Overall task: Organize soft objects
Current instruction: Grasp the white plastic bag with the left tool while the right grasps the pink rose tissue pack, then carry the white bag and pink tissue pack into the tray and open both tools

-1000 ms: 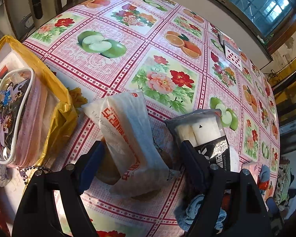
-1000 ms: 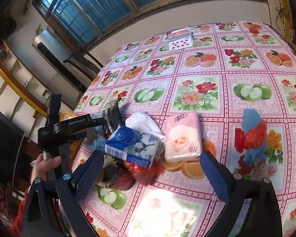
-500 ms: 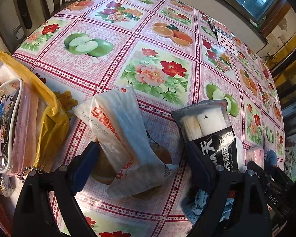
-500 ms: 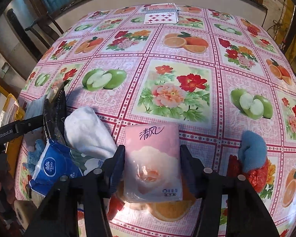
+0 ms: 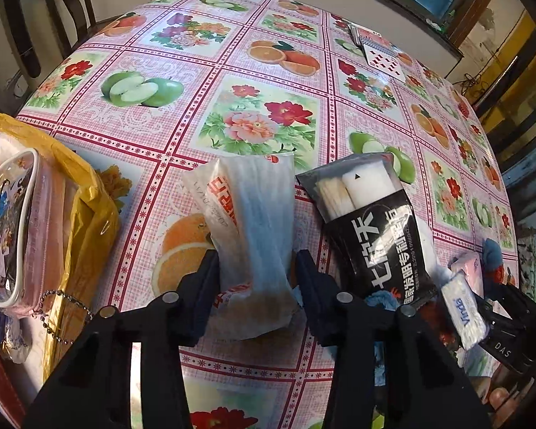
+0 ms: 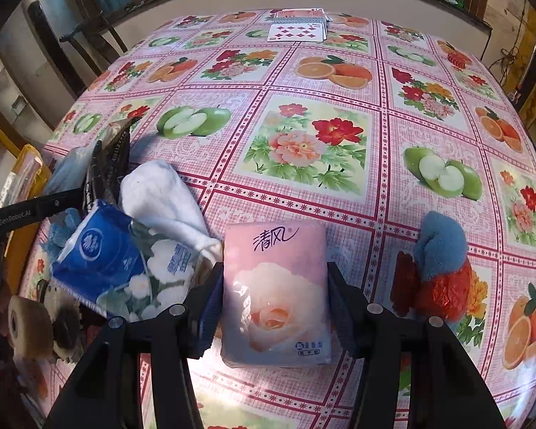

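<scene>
We grip white plastic packet in left gripper, fingers pinched on both sides. Right gripper clamps pink tissue pack. Both packs on floral tablecloth, black wipes pouch beside.

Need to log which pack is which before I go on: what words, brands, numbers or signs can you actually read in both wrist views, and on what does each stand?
"清风": pink tissue pack between the right gripper fingers.
"Vinda": small white-and-blue pack.
"GenRobot.AI": left gripper arm.
"DAS": right gripper body.
Nine red diamonds: playing card.
Black pouch: large white characters, only partly legible.
White bag in the left gripper: red print, unreadable.
</scene>
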